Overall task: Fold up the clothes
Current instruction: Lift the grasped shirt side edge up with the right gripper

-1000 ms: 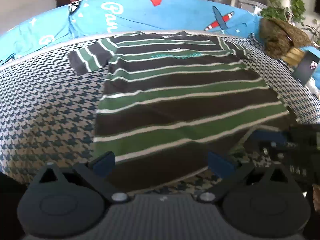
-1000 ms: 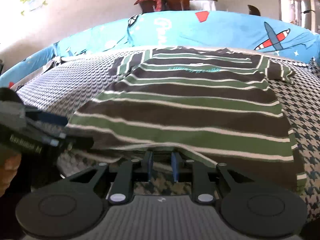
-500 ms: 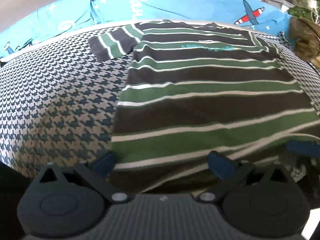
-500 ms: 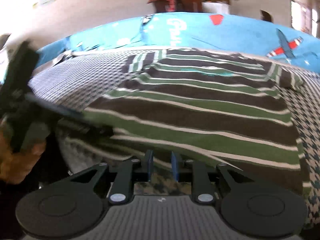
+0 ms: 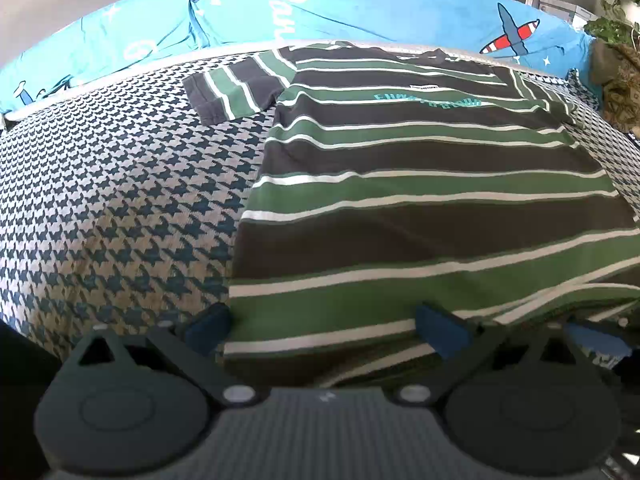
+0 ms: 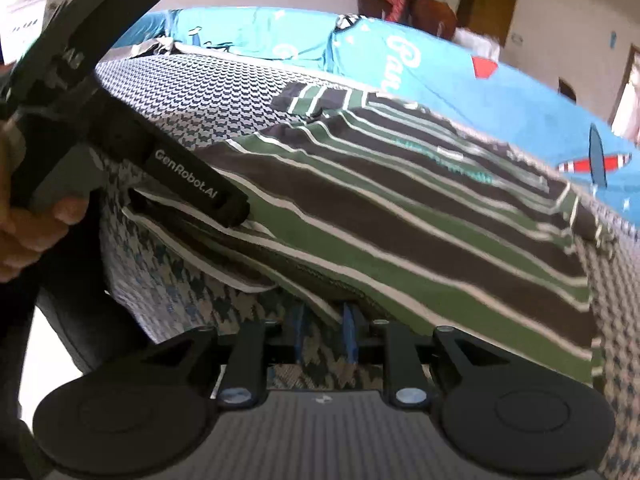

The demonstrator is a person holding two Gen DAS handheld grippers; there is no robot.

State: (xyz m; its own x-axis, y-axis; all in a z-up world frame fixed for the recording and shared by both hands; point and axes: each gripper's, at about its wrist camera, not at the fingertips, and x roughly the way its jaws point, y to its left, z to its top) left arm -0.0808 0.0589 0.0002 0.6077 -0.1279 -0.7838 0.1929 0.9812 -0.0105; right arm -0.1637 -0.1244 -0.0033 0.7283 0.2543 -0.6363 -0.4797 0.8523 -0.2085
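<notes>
left gripper (image 5: 320,328): apart, moved onto shirt (image 5: 420,200) hem | right gripper (image 6: 322,330): apparently clamping hem, lifted

A: What colours are seen on the shirt (image 5: 420,200)?
B: Dark grey and green bands, split by thin white lines; teal lettering is printed near its top.
A: And the blanket (image 5: 120,200) at the left of the frame?
B: A navy and cream houndstooth pattern.
A: The sheet (image 5: 320,12) along the top?
B: Bright blue, marked with white script, a red shape and a red-and-white plane.
</notes>
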